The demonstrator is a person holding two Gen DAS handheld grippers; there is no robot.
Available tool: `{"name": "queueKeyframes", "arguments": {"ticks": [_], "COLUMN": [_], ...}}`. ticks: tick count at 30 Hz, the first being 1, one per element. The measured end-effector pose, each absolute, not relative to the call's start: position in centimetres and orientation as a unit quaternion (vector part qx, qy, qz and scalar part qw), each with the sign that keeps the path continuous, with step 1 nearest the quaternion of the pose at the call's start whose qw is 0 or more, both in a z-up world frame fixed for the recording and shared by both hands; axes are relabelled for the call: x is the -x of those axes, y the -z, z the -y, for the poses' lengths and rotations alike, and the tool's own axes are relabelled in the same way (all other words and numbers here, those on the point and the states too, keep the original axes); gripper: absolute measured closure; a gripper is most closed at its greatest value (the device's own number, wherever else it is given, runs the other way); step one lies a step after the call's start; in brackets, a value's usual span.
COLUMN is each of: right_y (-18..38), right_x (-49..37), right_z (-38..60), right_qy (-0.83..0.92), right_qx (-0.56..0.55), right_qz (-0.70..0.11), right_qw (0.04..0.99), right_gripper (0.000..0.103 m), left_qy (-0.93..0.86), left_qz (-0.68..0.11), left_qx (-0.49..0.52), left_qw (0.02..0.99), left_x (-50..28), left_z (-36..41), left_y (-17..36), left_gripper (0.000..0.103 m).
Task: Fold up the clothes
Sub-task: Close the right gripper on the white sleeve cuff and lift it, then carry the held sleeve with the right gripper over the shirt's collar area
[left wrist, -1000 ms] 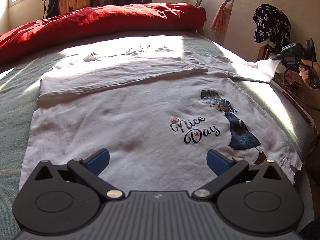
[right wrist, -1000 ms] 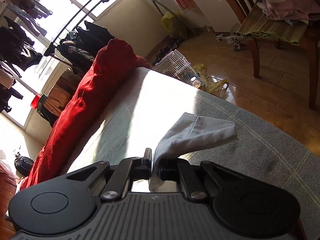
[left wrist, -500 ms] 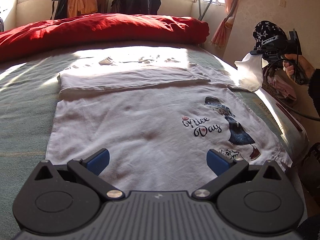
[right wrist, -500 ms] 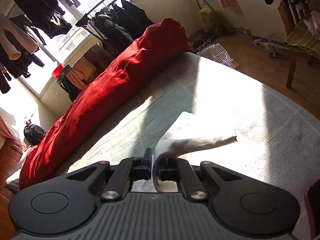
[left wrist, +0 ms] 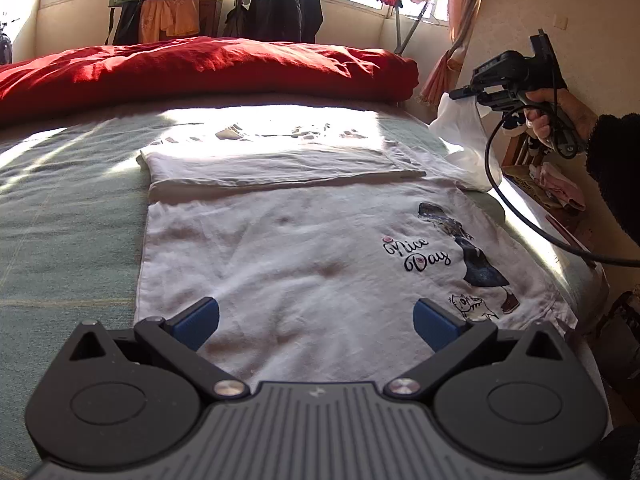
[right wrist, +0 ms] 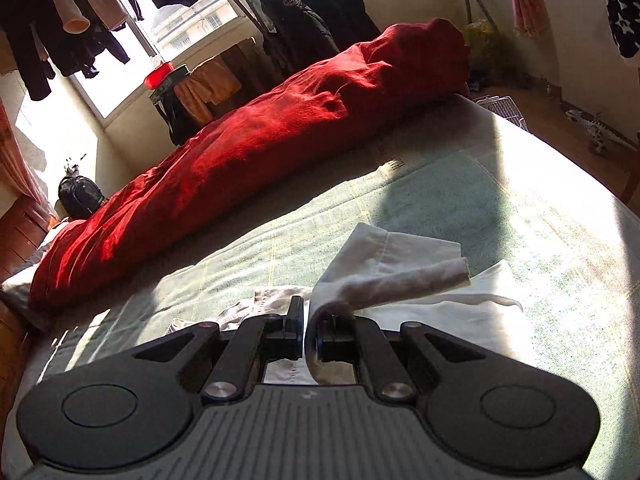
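Note:
A white T-shirt (left wrist: 304,248) with a "Nice Day" print lies flat on the green bed cover (left wrist: 68,224), its far part folded over into a band. My left gripper (left wrist: 316,318) hovers open over the shirt's near hem, nothing between its blue pads. At the bed's right side a hand holds my right gripper (left wrist: 466,94), shut on the shirt's sleeve (left wrist: 460,124) and lifting it off the bed. In the right wrist view the sleeve (right wrist: 396,268) sticks out from the shut gripper (right wrist: 308,326), above the shirt (right wrist: 460,308).
A rolled red duvet (left wrist: 208,68) lies across the far end of the bed. Dark clothes hang on a rack (left wrist: 286,0) by the windows. A chair with pink cloth (left wrist: 560,188) stands by the right wall. A black cable (left wrist: 516,212) trails from the right gripper.
The right gripper has lifted the sleeve higher and swung it inward over the bed. The left gripper has drawn back and risen a little, staying open.

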State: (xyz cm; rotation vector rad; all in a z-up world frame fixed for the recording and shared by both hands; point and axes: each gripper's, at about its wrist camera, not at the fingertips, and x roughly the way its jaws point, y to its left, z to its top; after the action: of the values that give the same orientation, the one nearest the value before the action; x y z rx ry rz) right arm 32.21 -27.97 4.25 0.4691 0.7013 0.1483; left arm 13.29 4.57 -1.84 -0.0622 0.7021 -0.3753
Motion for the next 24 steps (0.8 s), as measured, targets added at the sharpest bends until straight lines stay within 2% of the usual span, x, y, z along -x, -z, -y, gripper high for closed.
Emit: {"name": "queueKeyframes", "arguments": {"ticks": [11, 19, 24], "right_y": [-4.9, -3.4, -1.9], "right_x": [-35.4, -37.7, -38.2], "right_z": [21.2, 15.9, 10.9], "right_qy": [-0.098, -0.128, -0.14], "right_qx": [-0.201, -0.189, -0.133], "right_qz": [-0.346, -0.353, -0.354], "right_qw": [0.911, 0.907, 0.915], "right_gripper": [0.096, 0.096, 0.096], "left_qy": [0.162, 0.145, 0.128], "left_qz": [-0.346, -0.343, -0.338], "left_qx": [0.04, 0.045, 0.049], "left_qw": [0.923, 0.927, 0.931], "left_x": [-12.9, -12.9, -12.6], "left_z": [-7.4, -9.2, -10.7], "left_y": [2.1, 1.7, 1.0], "left_gripper": [0.001, 0.001, 0.001]}}
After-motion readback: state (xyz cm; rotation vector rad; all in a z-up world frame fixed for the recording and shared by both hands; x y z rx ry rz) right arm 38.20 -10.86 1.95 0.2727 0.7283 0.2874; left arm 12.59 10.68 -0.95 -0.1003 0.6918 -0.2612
